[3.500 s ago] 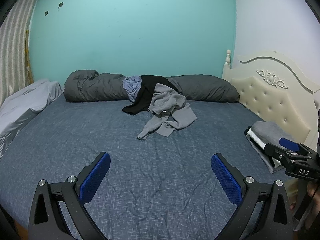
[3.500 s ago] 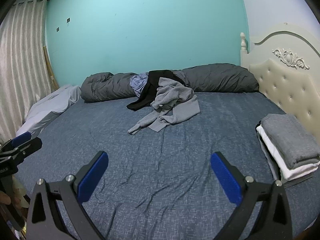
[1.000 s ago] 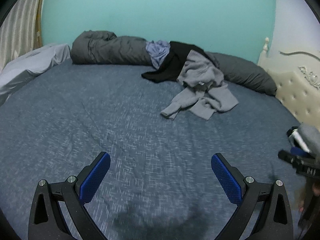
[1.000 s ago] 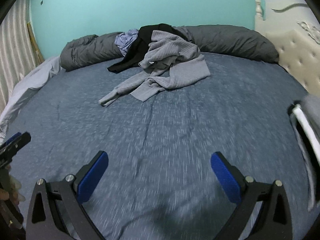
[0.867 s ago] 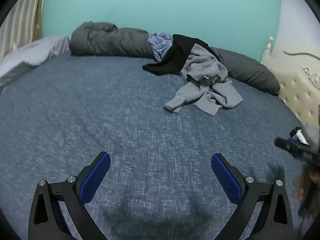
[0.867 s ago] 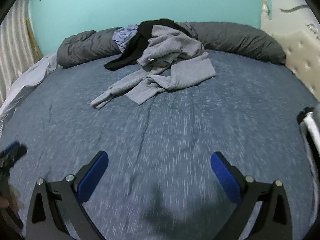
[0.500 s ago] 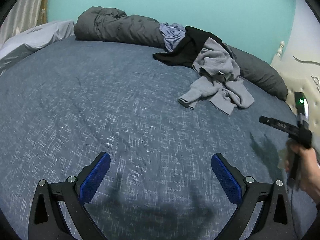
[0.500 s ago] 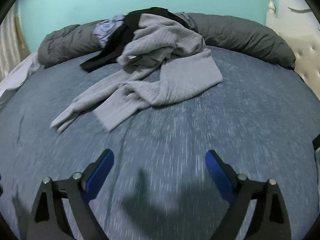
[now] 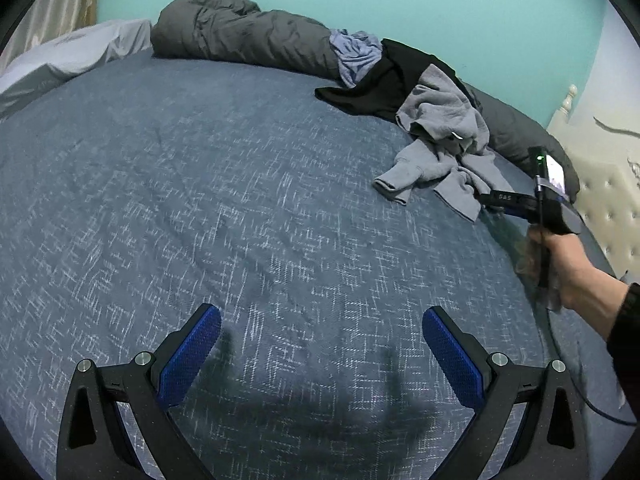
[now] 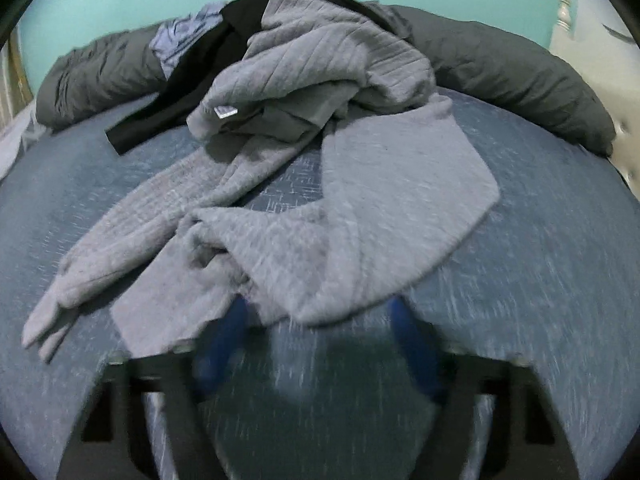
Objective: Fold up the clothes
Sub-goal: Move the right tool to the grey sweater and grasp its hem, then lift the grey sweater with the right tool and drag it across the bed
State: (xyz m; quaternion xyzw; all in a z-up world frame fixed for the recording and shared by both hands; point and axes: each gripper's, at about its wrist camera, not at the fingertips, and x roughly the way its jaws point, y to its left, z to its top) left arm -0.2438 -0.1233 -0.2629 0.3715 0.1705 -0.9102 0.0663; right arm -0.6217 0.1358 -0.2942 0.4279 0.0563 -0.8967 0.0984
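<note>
Both grippers have dropped closer to the blue-grey woven bedspread [image 9: 224, 184] since a second ago, the right one travelling much farther toward the clothes.

Left wrist view: the left gripper [image 9: 320, 356] hovers over bare bedspread near its near edge, blue pads spread wide with nothing between them. Toward the far right corner lies the crumpled light-grey knitted sweater [image 9: 440, 136], beside a black garment [image 9: 384, 80] and a pale blue one [image 9: 356, 54], all against a long dark-grey rolled duvet [image 9: 240, 36] along the far edge. A person's hand [image 9: 568, 264] holds the right gripper [image 9: 502, 199] at the sweater's near hem.

Right wrist view: the picture is blurred – the right gripper [image 10: 320, 344] sits right at the near hem of the sweater [image 10: 360, 216], its jaws closing, the hem lying just over the pad tips; whether they press it yet I cannot tell.
</note>
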